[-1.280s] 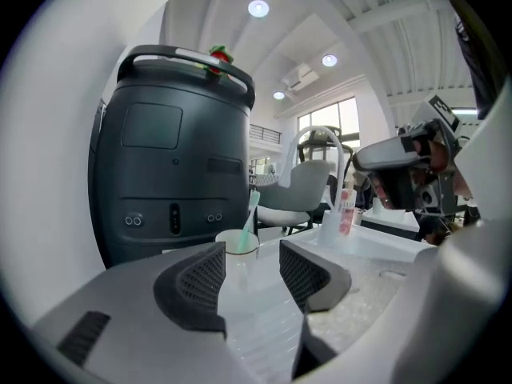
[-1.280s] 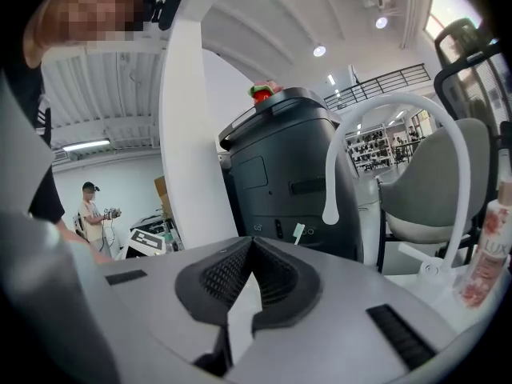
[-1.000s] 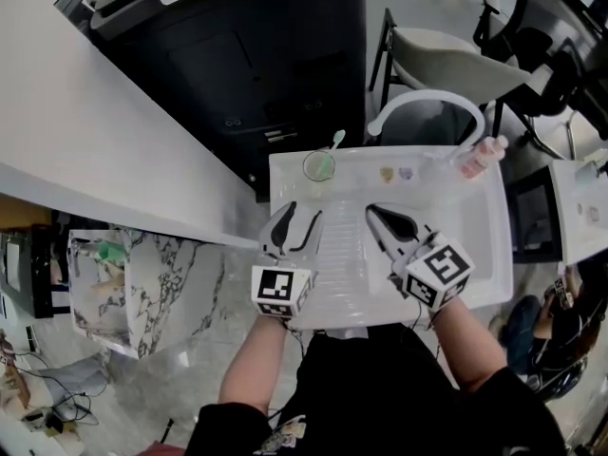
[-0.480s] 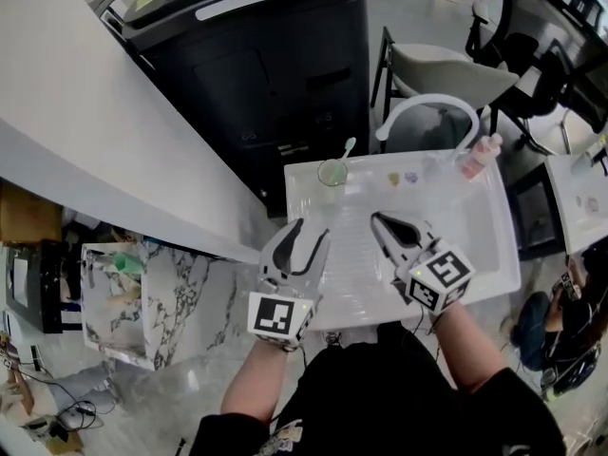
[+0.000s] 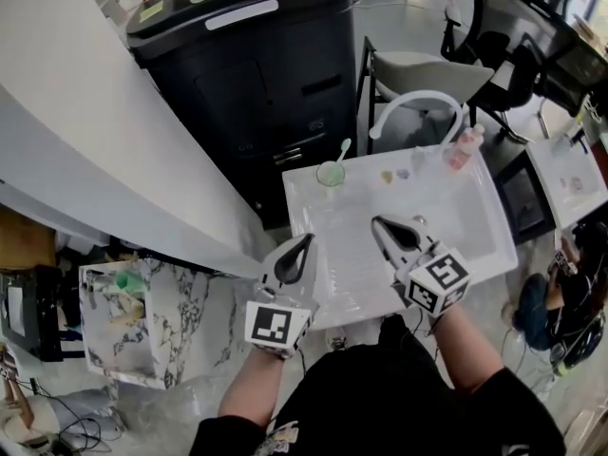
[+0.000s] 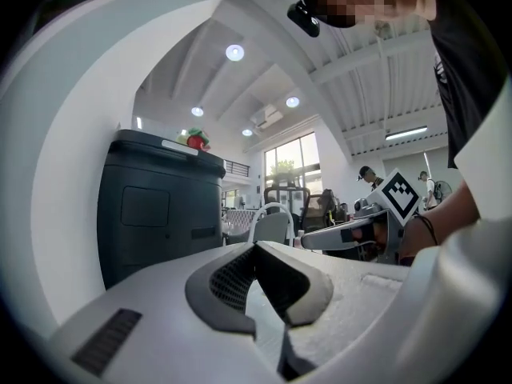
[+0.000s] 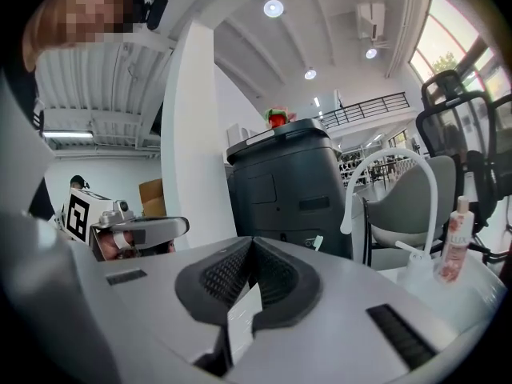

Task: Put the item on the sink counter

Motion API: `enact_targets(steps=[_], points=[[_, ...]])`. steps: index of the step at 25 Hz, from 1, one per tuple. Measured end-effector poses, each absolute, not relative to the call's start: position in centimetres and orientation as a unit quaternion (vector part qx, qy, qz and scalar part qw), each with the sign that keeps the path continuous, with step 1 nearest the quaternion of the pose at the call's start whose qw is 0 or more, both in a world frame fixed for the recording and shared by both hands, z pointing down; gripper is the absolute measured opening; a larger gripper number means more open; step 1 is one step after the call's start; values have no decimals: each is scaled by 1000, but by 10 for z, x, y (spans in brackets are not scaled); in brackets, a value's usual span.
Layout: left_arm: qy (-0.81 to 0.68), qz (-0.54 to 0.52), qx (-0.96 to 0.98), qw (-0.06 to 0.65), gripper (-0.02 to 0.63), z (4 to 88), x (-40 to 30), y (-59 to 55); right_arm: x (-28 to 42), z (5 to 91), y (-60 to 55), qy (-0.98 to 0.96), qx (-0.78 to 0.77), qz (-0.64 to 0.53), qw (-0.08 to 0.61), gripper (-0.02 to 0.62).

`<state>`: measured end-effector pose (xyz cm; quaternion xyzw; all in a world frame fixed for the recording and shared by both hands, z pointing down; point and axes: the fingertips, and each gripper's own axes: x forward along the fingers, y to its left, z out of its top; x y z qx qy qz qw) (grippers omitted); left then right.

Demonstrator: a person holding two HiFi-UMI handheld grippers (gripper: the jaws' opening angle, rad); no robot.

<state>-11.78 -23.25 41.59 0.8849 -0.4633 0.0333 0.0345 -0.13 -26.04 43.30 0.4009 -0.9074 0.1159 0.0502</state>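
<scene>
The white sink counter (image 5: 475, 226) carries a green cup (image 5: 331, 173) with a toothbrush (image 5: 342, 148) at its far left and a pink bottle (image 5: 460, 148) by the arched white faucet (image 5: 418, 103). My left gripper (image 5: 306, 239) hangs over the counter's near left corner. Its jaws have just been closing and now meet with nothing between them, as the left gripper view (image 6: 256, 246) shows. My right gripper (image 5: 377, 221) hovers over the basin's near middle, shut and empty (image 7: 252, 242). Each gripper appears in the other's view: the right gripper (image 6: 352, 234), the left gripper (image 7: 144, 230).
A tall black cabinet (image 5: 256, 74) stands just behind the counter's left end, with a grey chair (image 5: 427, 69) behind the faucet. Two small pastel pieces (image 5: 395, 174) lie on the counter's back ledge. A white wall (image 5: 85, 150) runs along the left, with a marble-patterned floor (image 5: 190, 283) below.
The left jaws went from wide open to shut, empty. Both grippers drew back toward the counter's near edge, the left one ending at its corner.
</scene>
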Motion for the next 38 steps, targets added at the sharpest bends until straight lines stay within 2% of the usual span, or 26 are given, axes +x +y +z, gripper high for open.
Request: enact_targets(steps=[18, 38], points=[[-387, 15, 919, 75, 3, 420, -70, -162, 41, 426, -171, -875, 469, 117, 37, -2], [-447, 29, 890, 87, 3, 413, 9, 13, 117, 411, 1, -904, 414, 105, 12, -2]])
